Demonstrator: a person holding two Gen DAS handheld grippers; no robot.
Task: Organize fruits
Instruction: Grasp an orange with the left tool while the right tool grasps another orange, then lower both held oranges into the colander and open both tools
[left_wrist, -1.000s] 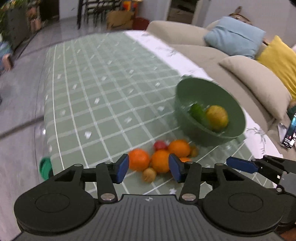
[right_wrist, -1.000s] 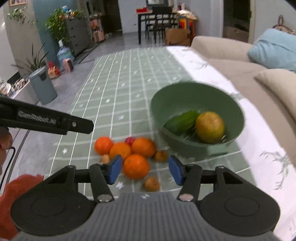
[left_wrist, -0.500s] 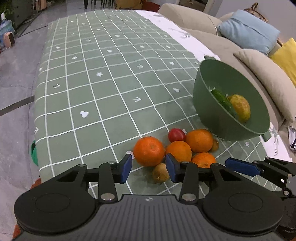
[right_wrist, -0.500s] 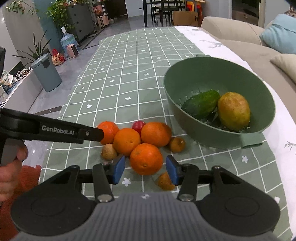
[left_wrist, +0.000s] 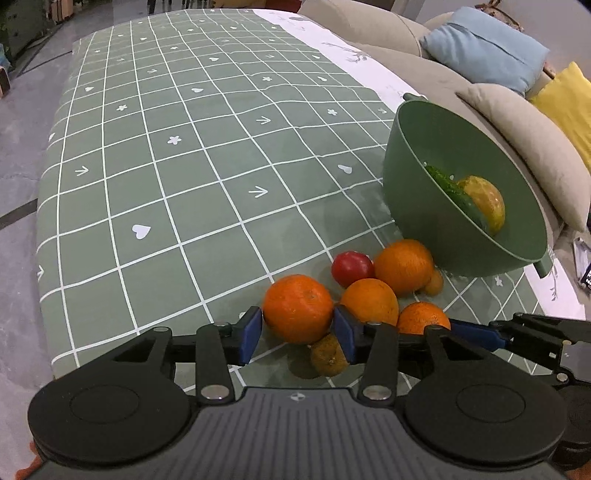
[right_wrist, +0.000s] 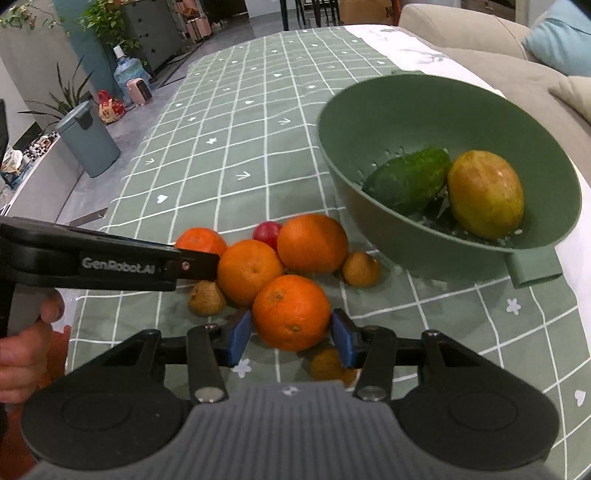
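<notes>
Several oranges, a red fruit (left_wrist: 351, 268) and small brown fruits lie in a cluster on the green checked tablecloth. My left gripper (left_wrist: 297, 332) is open, its blue pads on either side of the leftmost orange (left_wrist: 298, 308). My right gripper (right_wrist: 291, 334) is open, its pads flanking the nearest orange (right_wrist: 291, 312). I cannot tell if the pads touch the fruit. A green colander bowl (right_wrist: 369, 122) holds a cucumber (right_wrist: 408, 180) and a yellow-green mango (right_wrist: 485, 194); it also shows in the left wrist view (left_wrist: 413, 192).
The left gripper's body (right_wrist: 110, 260) crosses the right wrist view at the left. A sofa with cushions (left_wrist: 524, 147) runs along the table's right side. A grey bin (right_wrist: 88, 142) and plants stand on the floor to the left.
Both grippers have moved forward and down to the fruit cluster; each now has an orange between its pads. The jaws have stayed open.
</notes>
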